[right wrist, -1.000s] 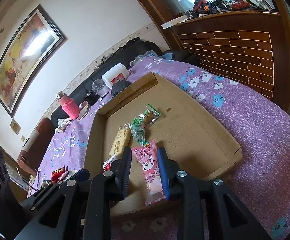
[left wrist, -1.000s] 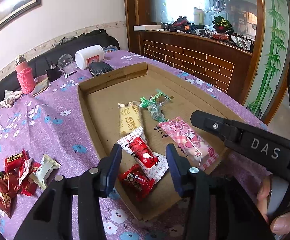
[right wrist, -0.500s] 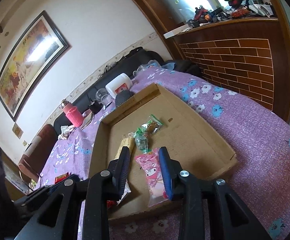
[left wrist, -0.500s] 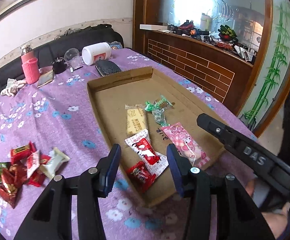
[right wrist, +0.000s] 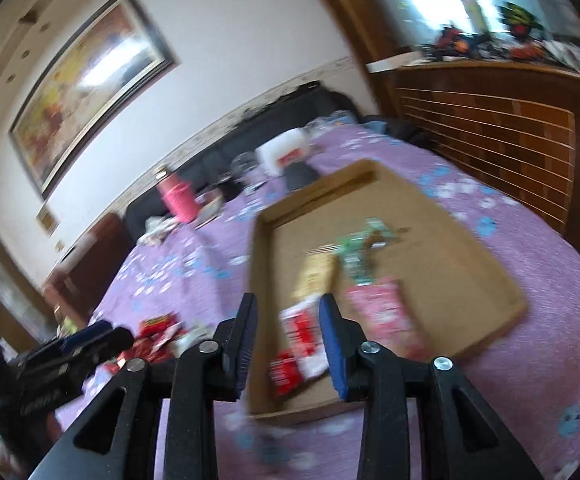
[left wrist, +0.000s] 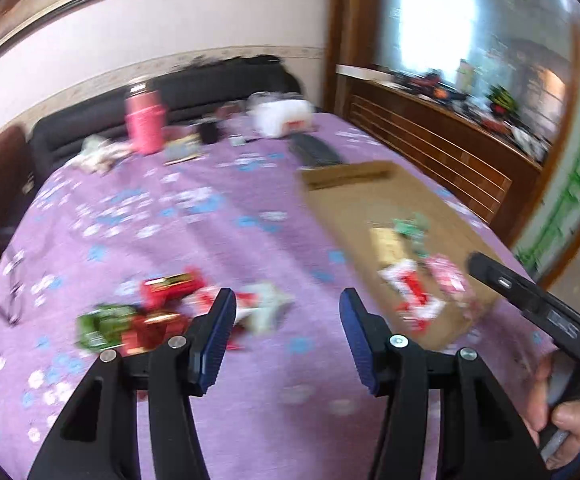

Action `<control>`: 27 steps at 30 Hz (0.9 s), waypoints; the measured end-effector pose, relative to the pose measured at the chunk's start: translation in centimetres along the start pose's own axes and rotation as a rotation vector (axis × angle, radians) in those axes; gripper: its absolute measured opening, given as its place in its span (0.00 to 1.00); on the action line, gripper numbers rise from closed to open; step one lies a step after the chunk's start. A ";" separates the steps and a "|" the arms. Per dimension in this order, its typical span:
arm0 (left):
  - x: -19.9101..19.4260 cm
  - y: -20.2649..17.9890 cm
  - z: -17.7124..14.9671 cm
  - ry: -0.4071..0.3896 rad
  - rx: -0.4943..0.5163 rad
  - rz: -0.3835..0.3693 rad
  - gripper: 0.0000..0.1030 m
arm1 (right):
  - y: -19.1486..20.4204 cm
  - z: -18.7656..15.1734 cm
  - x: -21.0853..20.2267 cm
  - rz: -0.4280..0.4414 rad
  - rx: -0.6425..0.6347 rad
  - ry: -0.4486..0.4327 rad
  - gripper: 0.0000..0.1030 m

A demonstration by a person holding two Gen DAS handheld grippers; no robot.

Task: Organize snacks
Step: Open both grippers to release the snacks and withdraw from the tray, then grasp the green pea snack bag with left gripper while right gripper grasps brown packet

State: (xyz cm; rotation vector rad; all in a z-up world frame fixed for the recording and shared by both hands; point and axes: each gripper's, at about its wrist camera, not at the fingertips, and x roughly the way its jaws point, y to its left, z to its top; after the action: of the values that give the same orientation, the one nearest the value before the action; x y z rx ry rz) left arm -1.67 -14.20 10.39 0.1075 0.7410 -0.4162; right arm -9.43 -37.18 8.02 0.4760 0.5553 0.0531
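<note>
A flat cardboard tray lies on the purple flowered tablecloth and holds several snack packets: a yellow one, green ones, a pink one and red-and-white ones. A loose pile of red, green and white snacks lies on the cloth left of the tray. My left gripper is open and empty, above the cloth between pile and tray. My right gripper is open and empty over the tray's near left corner; it also shows in the left wrist view. Both views are blurred.
A pink bottle, a white jar, a dark flat object and small clutter stand at the table's far side. A black sofa runs behind the table. A wooden brick-patterned counter stands to the right.
My left gripper has swung left, away from the tray toward the loose snack pile. My right gripper has shifted left over the tray and opened wider. Both stay empty.
</note>
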 end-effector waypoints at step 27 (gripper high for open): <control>8.5 19.7 -2.9 0.249 -0.320 0.167 0.38 | 9.7 -3.5 5.8 0.171 -0.192 0.224 0.44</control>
State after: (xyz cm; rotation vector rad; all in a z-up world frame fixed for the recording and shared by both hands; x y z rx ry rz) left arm 10.04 1.69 1.54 -0.0816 1.0268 -0.1212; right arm -5.54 -26.02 6.91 0.3305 0.7201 0.3232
